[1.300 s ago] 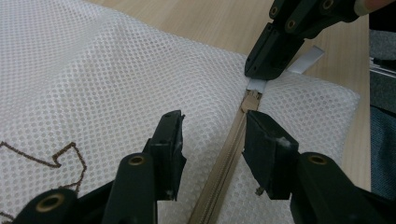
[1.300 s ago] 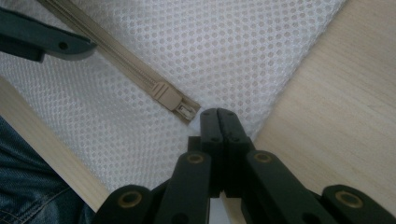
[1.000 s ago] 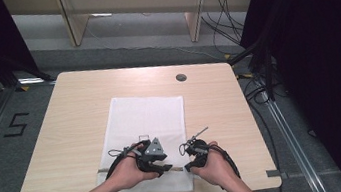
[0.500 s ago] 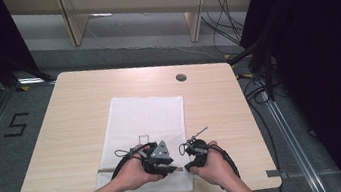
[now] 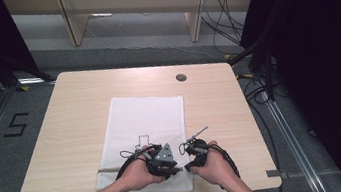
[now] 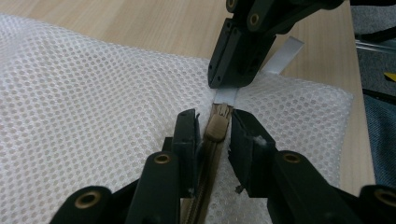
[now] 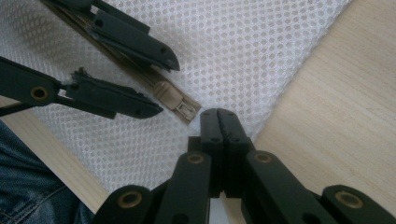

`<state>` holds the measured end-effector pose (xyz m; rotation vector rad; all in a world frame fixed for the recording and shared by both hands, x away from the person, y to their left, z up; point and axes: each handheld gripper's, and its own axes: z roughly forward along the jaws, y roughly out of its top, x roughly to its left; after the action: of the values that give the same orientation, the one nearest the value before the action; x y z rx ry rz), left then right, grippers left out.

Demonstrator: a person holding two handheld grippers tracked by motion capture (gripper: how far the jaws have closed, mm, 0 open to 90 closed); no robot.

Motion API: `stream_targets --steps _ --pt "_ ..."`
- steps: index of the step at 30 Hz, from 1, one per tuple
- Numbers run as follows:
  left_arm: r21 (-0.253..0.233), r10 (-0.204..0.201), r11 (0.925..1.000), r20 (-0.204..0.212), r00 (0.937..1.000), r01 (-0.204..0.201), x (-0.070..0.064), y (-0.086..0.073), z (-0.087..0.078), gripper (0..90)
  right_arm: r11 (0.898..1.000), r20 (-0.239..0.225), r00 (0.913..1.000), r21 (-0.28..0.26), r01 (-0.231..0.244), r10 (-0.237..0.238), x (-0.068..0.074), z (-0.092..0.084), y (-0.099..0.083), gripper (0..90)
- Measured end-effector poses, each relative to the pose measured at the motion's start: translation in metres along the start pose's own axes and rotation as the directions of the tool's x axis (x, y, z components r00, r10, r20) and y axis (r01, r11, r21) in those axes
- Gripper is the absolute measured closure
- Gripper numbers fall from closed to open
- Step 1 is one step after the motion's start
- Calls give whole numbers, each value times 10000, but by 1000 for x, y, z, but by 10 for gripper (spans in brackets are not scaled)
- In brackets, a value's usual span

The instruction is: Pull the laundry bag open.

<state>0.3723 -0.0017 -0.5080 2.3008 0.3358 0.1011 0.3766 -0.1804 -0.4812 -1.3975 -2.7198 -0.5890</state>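
Shifted rightward since earlier, left gripper (image 6: pixel 212 140) is spread astride tan plastic zipper slider (image 6: pixel 217 127) of soft, limp white mesh bag (image 5: pixel 145 125) on table (image 5: pixel 70 115); right gripper (image 7: pixel 218 122) is clamped on white end tab (image 6: pixel 226 96).

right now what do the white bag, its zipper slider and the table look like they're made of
White bag: looks like synthetic mesh fabric, matte, covered in small regular holes. Zipper slider: smooth tan moulding, probably plastic, though painted metal can't be ruled out. Table: pale wood-grain top, likely laminate, flat with a slight sheen.
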Motion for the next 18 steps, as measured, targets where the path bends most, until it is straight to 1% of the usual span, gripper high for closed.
stream_targets --steps 1,2,3,5,6,7,8,10,11,12,13,14,18 --pt "0 0 10000 0 10000 0 0 0 0 713 10000 -11 10000 -5 -5 5 0 0 0 900" --pt "138 149 9998 1 9999 -149 1 1 1 713 10000 -16 10000 -16 -28 27 0 0 0 900" --pt "124 218 9997 24 9998 -218 0 2 2 715 10000 -27 10000 -23 -8 8 0 0 0 900" --pt "85 231 9997 -5 9997 -231 0 2 3 723 10000 -19 10000 -27 -19 19 0 0 0 900" --pt "162 458 9988 -30 9989 -457 -1 3 4 729 10000 -23 10000 -9 -18 18 0 0 0 900" --pt "164 516 9985 -33 9987 -515 -2 4 4 733 10000 -23 10000 -1 -12 12 0 0 0 900" --pt "247 711 9972 -83 9974 -709 -3 5 4 739 10000 -26 10000 5 -14 14 0 0 0 900" --pt "224 718 9972 -82 9974 -716 -3 5 4 754 10000 -43 10000 15 -7 7 -1 0 0 900" --pt "178 810 9966 -117 9966 -808 -4 5 4 765 10000 -57 10000 17 -9 9 -1 0 0 900" --pt "178 810 9966 -117 9966 -808 -4 5 4 765 10000 -47 10000 25 -18 18 -1 0 0 900" --pt "155 1003 9949 -136 9949 -1001 -3 6 4 765 10000 -47 10000 25 -18 18 -1 0 0 900" --pt "105 732 9973 -158 9972 -730 -4 6 4 765 10000 -57 10000 15 -15 15 -1 0 0 900" --pt "68 788 9969 -197 9967 -787 -5 6 4 763 10000 -77 10000 -8 2 -2 -1 0 0 900"
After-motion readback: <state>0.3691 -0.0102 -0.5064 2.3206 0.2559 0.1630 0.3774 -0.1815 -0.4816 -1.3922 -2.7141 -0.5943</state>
